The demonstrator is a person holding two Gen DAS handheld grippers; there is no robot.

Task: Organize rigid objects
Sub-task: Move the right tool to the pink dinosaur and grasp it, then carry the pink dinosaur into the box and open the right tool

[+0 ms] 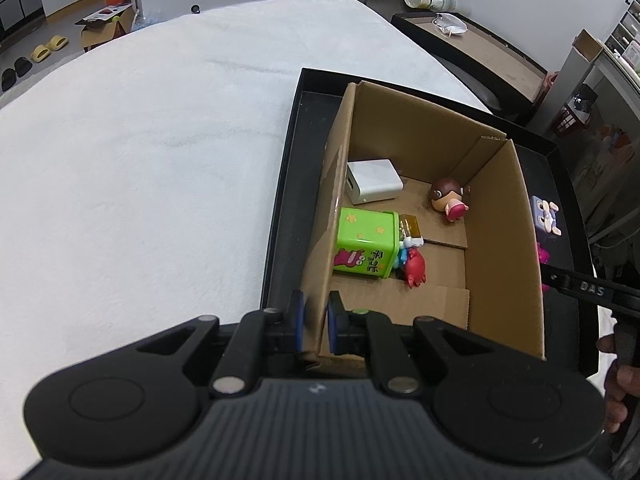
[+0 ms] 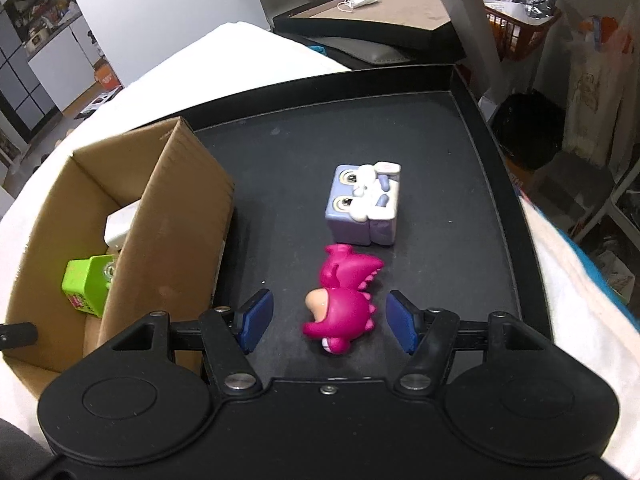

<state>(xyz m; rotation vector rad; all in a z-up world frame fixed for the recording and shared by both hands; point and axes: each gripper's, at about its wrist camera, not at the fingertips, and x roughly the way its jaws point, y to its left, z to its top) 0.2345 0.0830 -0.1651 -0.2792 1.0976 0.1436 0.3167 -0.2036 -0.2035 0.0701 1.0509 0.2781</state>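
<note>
My left gripper (image 1: 315, 322) is shut on the near left wall of an open cardboard box (image 1: 500, 240) standing in a black tray (image 1: 288, 184). The box holds a white charger (image 1: 374, 181), a green tin (image 1: 366, 244), a red crab toy (image 1: 414, 267) and a brown-headed figurine (image 1: 450, 197). My right gripper (image 2: 327, 320) is open, its pads either side of a magenta dinosaur toy (image 2: 346, 300) lying on the tray (image 2: 440, 132). A purple cube toy (image 2: 365, 204) sits just beyond it. The box (image 2: 168, 216) stands to the left.
The tray rests on a white cloth-covered table (image 1: 140, 160). Behind it a second dark tray (image 2: 380, 12) carries a face mask and a tipped cup. An orange basket (image 2: 520, 24) and shelves stand at the right.
</note>
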